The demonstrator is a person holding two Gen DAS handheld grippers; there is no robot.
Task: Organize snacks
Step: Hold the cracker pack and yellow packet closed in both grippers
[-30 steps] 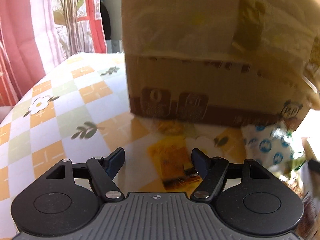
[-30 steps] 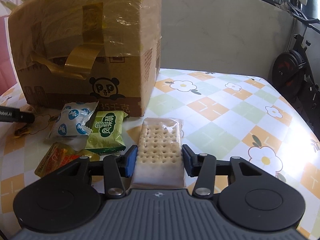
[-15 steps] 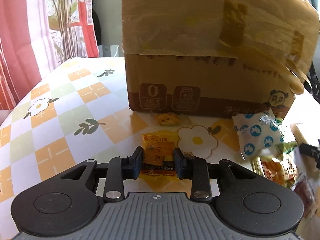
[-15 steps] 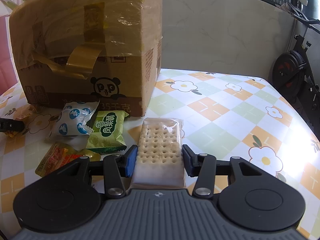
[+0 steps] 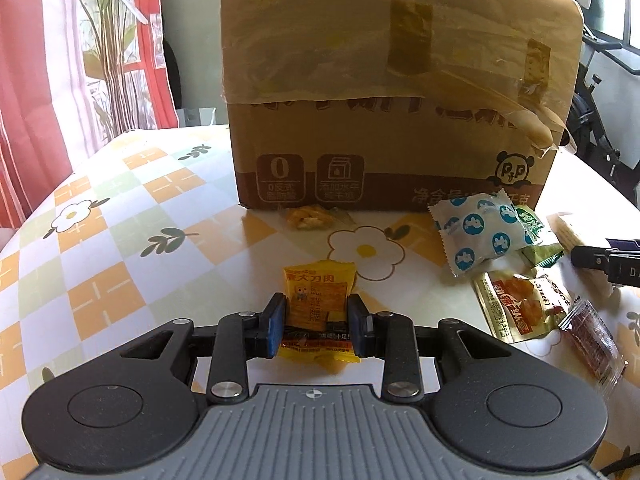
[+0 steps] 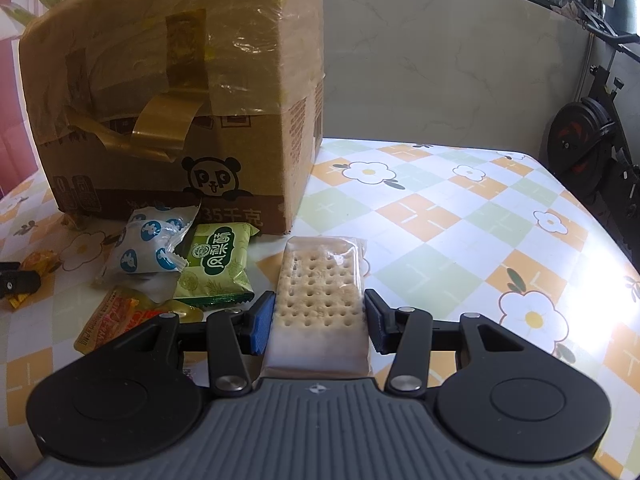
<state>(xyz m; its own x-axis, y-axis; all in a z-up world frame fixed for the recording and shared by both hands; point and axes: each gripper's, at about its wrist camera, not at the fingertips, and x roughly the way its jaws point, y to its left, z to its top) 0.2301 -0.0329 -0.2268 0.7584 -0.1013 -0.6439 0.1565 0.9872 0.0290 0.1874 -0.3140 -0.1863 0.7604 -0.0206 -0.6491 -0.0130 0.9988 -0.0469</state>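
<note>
The cardboard box point(image 5: 384, 120) carries a panda logo point(image 6: 211, 179) lettered "P P", a brown panel with a large "0" point(image 5: 279, 178), a milk-carton sign point(image 5: 341, 178) beside it, and "35千克" point(image 6: 236, 216) along its lower band. The green packet point(image 6: 216, 268) reads "凤梨酥". The yellow packet point(image 5: 318, 300) shows "大刀肉" among smaller print too fine to read.
</note>
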